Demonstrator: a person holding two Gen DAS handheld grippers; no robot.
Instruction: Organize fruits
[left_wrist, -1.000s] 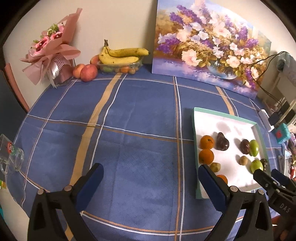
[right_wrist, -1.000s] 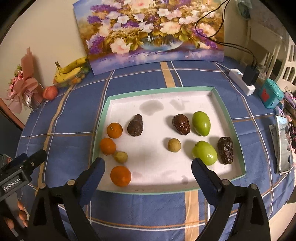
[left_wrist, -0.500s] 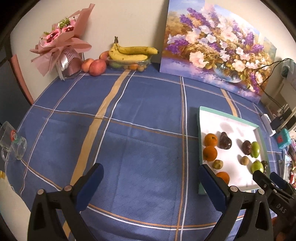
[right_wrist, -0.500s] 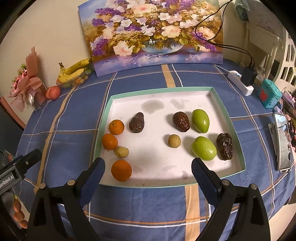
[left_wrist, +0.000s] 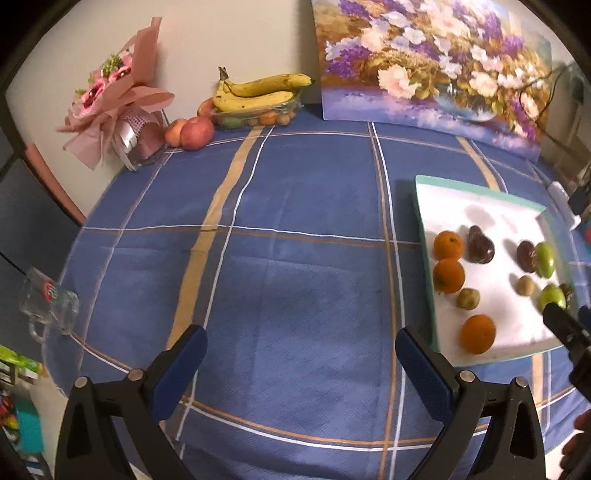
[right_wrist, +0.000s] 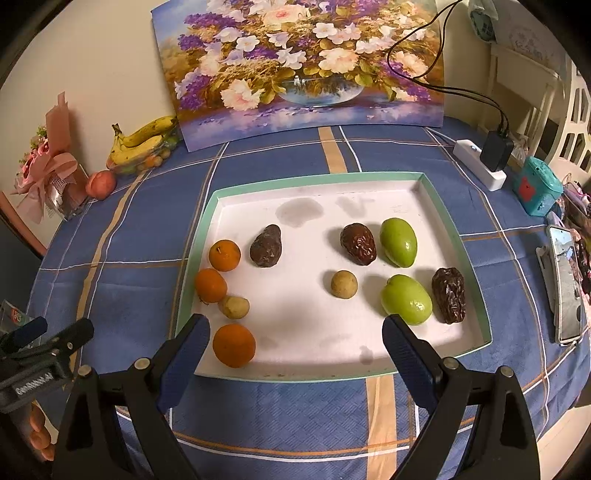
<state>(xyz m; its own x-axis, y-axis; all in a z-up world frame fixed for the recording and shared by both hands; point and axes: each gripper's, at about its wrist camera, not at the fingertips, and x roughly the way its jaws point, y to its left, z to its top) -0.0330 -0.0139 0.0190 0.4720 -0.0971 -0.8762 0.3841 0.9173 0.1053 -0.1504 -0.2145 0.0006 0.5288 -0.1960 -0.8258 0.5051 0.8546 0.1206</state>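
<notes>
Nine fruits lie in the white tray with the mint-green rim, which sits on the blue plaid table. Three oranges sit along the tray's left side: one at the back, one just beside it against the rim, and the largest orange nearest the front edge. Between the last two rests a small tan fruit, touching or almost touching the middle orange. A dark brown fruit lies just right of the back orange.

On the right half, a wrinkled date lies beside a green fruit; in front of them come a second tan fruit, a second green fruit and another date, the last two side by side.

The right tool hovers over the tray's front edge with its blue-padded fingers spread wide and nothing between them; the largest orange sits just inside its left finger, the second green fruit just beyond its right fingertip.

The left tool is likewise spread and empty, above bare tablecloth to the left of the tray, well apart from the fruits. Bananas lie in a clear container at the far wall.
</notes>
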